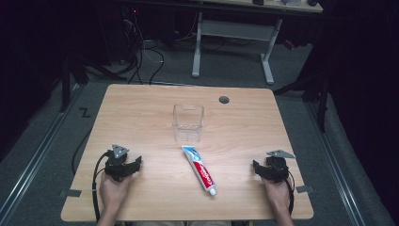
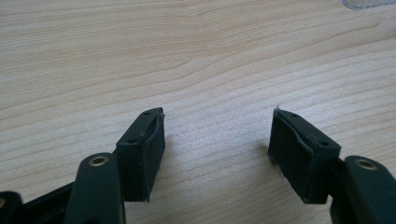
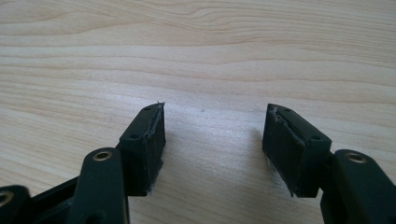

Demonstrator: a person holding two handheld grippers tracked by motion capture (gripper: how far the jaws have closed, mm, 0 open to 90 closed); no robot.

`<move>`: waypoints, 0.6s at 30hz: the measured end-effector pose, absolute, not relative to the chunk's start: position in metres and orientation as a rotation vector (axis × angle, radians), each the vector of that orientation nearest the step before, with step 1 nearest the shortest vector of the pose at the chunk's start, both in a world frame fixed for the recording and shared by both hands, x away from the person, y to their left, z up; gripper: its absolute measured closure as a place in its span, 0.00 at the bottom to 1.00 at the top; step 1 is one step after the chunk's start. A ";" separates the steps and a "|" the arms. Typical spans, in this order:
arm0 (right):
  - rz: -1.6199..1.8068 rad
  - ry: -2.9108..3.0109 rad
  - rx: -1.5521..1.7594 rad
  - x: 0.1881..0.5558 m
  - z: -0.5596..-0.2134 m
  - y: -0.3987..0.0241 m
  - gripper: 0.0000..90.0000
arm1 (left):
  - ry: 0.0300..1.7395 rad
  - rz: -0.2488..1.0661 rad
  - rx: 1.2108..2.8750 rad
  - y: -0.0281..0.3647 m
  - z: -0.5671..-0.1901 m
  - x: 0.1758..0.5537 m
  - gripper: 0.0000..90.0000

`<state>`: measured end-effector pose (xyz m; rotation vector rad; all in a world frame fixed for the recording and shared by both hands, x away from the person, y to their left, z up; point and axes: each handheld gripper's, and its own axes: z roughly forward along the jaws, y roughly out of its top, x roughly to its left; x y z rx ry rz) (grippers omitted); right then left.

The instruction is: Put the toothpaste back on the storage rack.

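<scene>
While tools (image 1: 258, 165) flank, toothpaste (image 1: 201, 170) lies between.

— Any writing you can actually read anywhere?

— Hardly. The red, white and blue toothpaste tube (image 1: 200, 168) lying on the light wooden table (image 1: 141, 117) carries white lettering along its red band, but it is too small and blurred to spell out.

— Any mark elsewhere?

— On the grey floor to the left of the table there is a black mark shaped like the letter Z (image 1: 84, 112). Whether it is tape or paint I cannot tell.

— And in the two gripper views?

— Only wood grain there; no letters, numbers or labels can be read.
</scene>
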<state>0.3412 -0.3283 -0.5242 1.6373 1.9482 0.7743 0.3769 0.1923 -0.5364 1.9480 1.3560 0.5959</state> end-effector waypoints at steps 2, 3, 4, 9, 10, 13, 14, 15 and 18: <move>0.796 1.960 1.654 0.342 -0.523 -0.329 0.46 | 1.355 0.595 1.949 0.192 -0.536 0.377 0.40; 0.810 1.967 1.665 0.342 -0.522 -0.329 0.47 | 1.355 0.595 1.949 0.192 -0.536 0.377 0.40; 0.821 1.969 1.666 0.342 -0.522 -0.329 0.47 | 1.355 0.595 1.949 0.192 -0.536 0.377 0.40; 0.863 1.976 1.645 0.339 -0.519 -0.326 0.49 | 1.355 0.594 1.950 0.192 -0.536 0.377 0.40; 0.863 1.976 1.645 0.339 -0.519 -0.326 0.49 | 1.355 0.595 1.949 0.192 -0.536 0.377 0.40; 0.896 1.981 1.611 0.335 -0.514 -0.322 0.50 | 1.355 0.595 1.949 0.192 -0.536 0.377 0.40; 0.904 1.981 1.603 0.335 -0.513 -0.321 0.51 | 1.355 0.594 1.948 0.192 -0.536 0.377 0.40; 0.904 1.981 1.603 0.335 -0.513 -0.321 0.51 | 1.355 0.594 1.948 0.192 -0.536 0.377 0.40; 0.929 1.995 1.592 0.333 -0.509 -0.318 0.51 | 1.355 0.590 1.950 0.193 -0.536 0.377 0.40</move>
